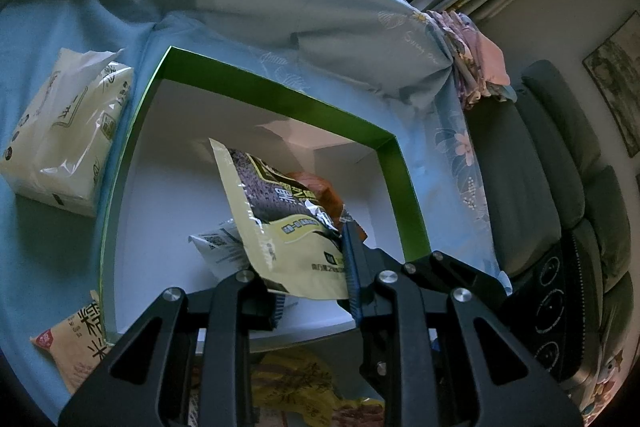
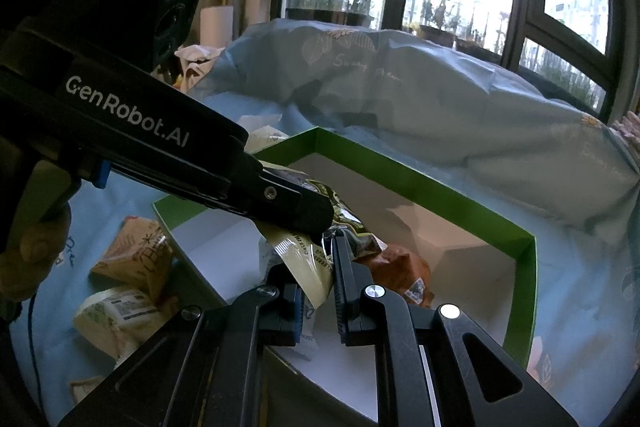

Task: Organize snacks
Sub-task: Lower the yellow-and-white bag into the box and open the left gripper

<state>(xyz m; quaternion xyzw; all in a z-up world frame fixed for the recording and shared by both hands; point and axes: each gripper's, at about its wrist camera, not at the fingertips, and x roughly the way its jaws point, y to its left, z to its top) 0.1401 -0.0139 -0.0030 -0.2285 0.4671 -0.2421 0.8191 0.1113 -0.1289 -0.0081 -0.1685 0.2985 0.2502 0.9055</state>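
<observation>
My left gripper (image 1: 314, 279) is shut on the lower edge of a pale yellow-green sesame snack packet (image 1: 276, 211). It holds the packet tilted over the green-rimmed white box (image 1: 280, 95). In the right wrist view the left gripper (image 2: 320, 219) reaches in from the left, with the packet (image 2: 308, 259) drooping from it. My right gripper (image 2: 318, 279) sits just below it with only a narrow gap between its fingers. The packet's corner hangs into that gap and no pad visibly presses it. An orange-brown packet (image 2: 404, 267) and a white packet (image 1: 216, 247) lie inside the box.
On the blue bedsheet to the left are a tissue pack (image 1: 68, 131), an orange packet (image 2: 136, 255) and a pale packet (image 2: 116, 315). A yellow packet (image 1: 292, 379) lies in front of the box. A rumpled duvet (image 2: 400, 99) lies behind it, and a grey sofa (image 1: 532, 187) stands to the right.
</observation>
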